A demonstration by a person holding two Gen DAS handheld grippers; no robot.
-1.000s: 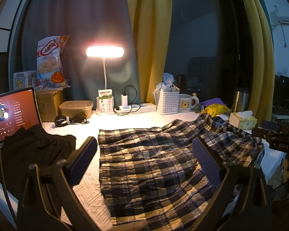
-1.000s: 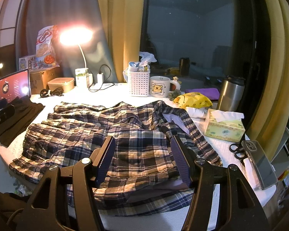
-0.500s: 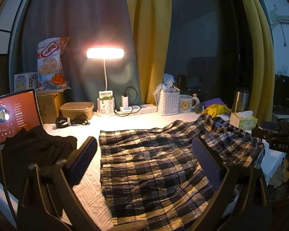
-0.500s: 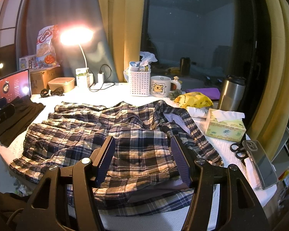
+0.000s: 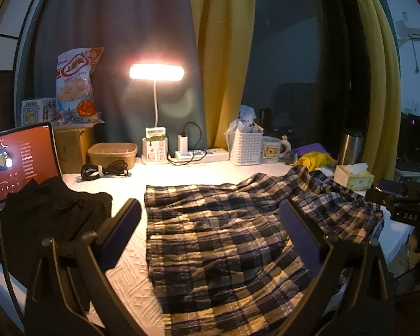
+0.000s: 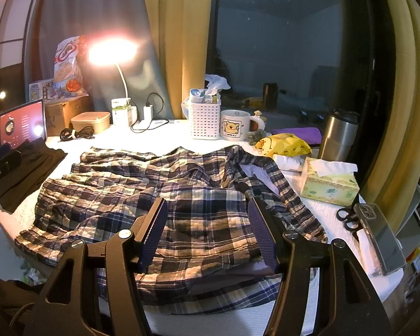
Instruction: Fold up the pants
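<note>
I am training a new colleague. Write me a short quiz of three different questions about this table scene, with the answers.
1. True or false: the right gripper is clamped on the plaid pants.
2. Which stands nearer the tissue box: A) the steel tumbler, B) the tablet?
3. Fill in: the desk lamp is switched ____.

Key: 1 false, open above them; 2 A; 3 on.

Plaid pants (image 5: 232, 235) are lying across the frame's center, the left gripper (image 5: 210, 232) hovering wide-jawed at bottom, a lamp (image 5: 156, 72) glowing above.
</note>
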